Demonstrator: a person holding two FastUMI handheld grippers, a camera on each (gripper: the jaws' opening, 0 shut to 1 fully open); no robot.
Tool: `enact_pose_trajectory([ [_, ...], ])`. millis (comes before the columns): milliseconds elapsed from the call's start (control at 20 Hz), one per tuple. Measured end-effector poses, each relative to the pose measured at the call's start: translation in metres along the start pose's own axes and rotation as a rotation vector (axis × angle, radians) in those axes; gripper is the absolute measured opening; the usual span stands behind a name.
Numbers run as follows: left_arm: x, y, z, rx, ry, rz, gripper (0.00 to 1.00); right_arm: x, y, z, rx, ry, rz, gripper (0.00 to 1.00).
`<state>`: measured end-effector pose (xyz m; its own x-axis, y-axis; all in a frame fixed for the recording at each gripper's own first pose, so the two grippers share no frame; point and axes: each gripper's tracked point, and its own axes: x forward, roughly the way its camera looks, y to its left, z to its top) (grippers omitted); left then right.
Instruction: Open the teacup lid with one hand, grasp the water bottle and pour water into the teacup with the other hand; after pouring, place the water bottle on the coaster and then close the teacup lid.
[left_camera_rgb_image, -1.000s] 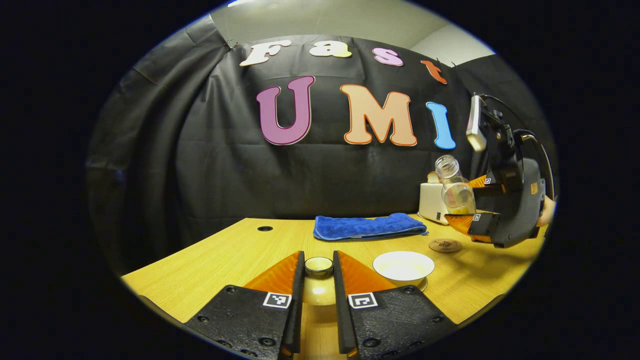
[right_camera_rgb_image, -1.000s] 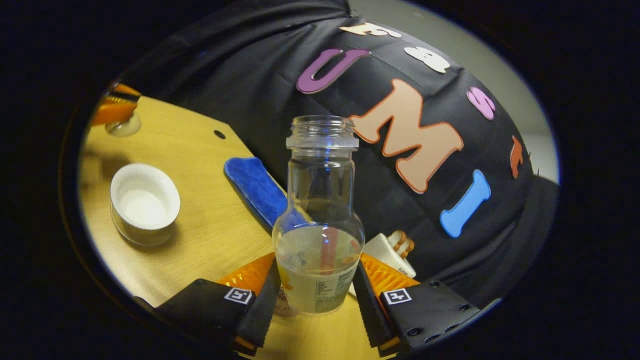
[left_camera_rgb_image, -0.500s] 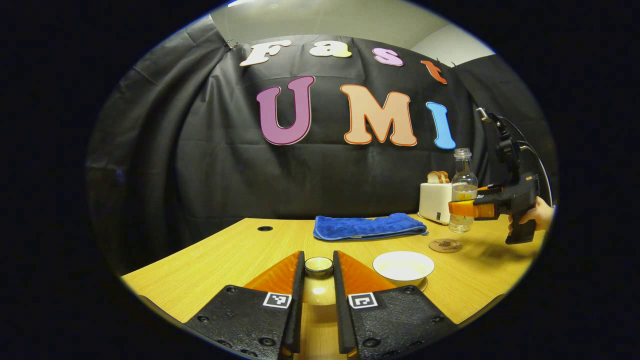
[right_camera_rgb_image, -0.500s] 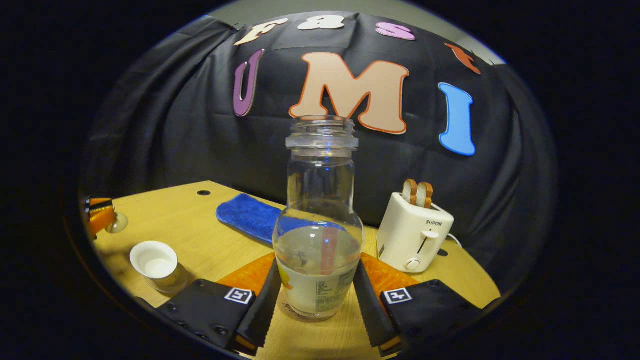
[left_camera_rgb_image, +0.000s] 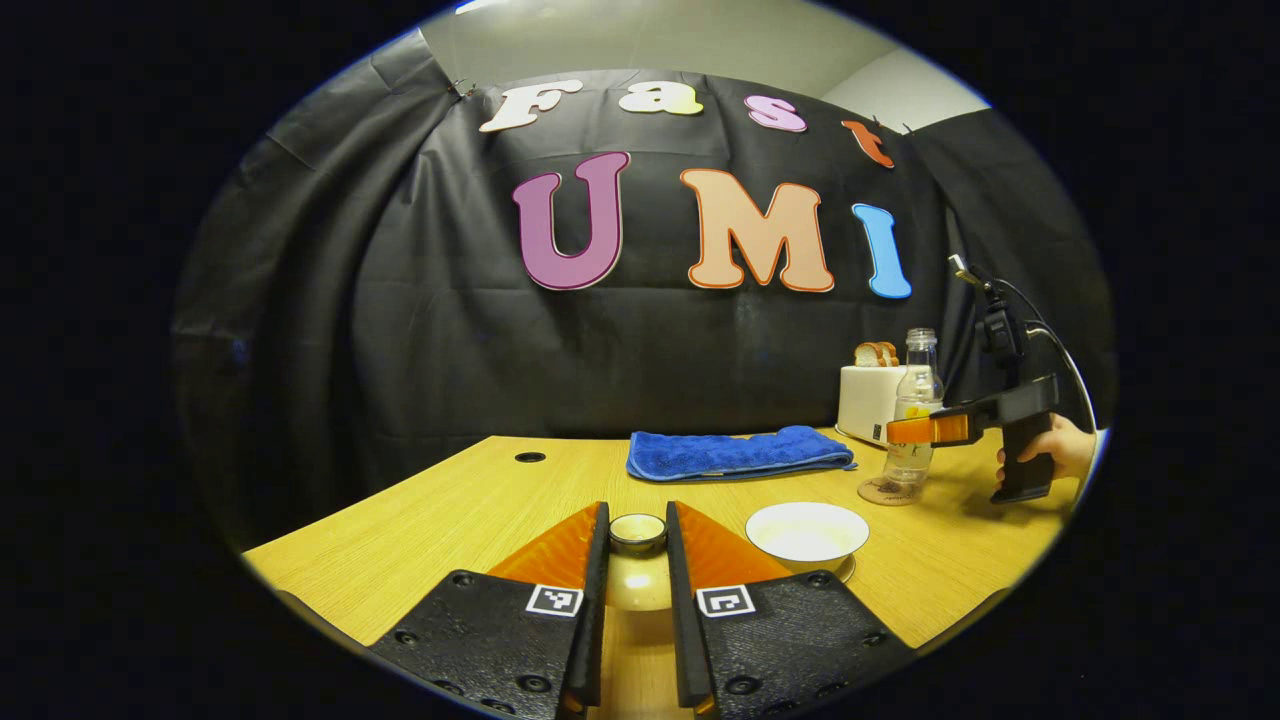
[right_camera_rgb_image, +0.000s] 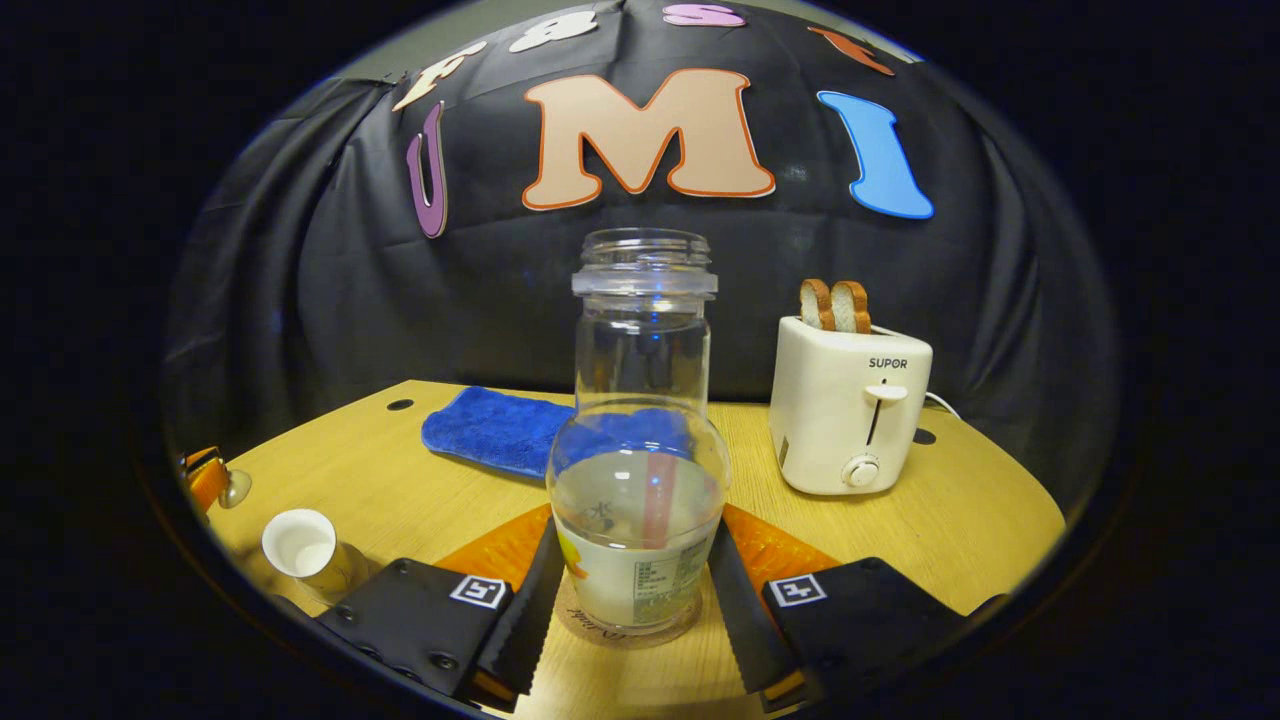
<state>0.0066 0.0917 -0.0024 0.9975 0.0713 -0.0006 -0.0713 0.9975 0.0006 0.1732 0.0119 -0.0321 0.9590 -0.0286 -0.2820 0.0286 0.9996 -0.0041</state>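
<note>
The right gripper (right_camera_rgb_image: 630, 590) has both fingers pressed on the lower body of the bottle (right_camera_rgb_image: 640, 440), one at each side. In the right gripper view the bottle stands upright at 12 o'clock from the fingertips, its mouth uncapped and water filling its lower part. Its base sits on the coaster (right_camera_rgb_image: 625, 632), whose rim shows between the fingers at 6 o'clock of the bottle.

In the left gripper view the same bottle (left_camera_rgb_image: 913, 410) stands on the coaster (left_camera_rgb_image: 886, 491) at 2 o'clock, with the right gripper (left_camera_rgb_image: 925, 430) around it and a hand (left_camera_rgb_image: 1060, 450) on its handle at 3 o'clock.

The left gripper (left_camera_rgb_image: 636, 545) is closed on the knob of the lid (left_camera_rgb_image: 638, 575), which lies between its fingers at 12 o'clock. The lid is clear of the cup (left_camera_rgb_image: 807, 535), which stands uncovered on the table (left_camera_rgb_image: 480, 510) at 2 o'clock of the fingertips. In the right gripper view the cup (right_camera_rgb_image: 300, 548) sits at 9 o'clock, with the left gripper (right_camera_rgb_image: 212, 478) and lid (right_camera_rgb_image: 236, 488) beyond it at 10 o'clock.

A towel (right_camera_rgb_image: 490, 432) lies at 11 o'clock of the bottle, and a toaster (right_camera_rgb_image: 850, 405) with bread stands at 2 o'clock.
</note>
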Motion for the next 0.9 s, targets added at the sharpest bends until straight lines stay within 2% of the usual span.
enact_pose_trajectory([
  [550,0.000,0.001,0.000,0.000,0.001,0.005,0.27,0.006,0.012,-0.013,-0.042,0.020,0.015,0.80],
  [900,0.000,0.000,0.000,0.000,0.001,0.003,0.27,0.000,0.012,-0.007,-0.038,0.004,0.016,0.87],
])
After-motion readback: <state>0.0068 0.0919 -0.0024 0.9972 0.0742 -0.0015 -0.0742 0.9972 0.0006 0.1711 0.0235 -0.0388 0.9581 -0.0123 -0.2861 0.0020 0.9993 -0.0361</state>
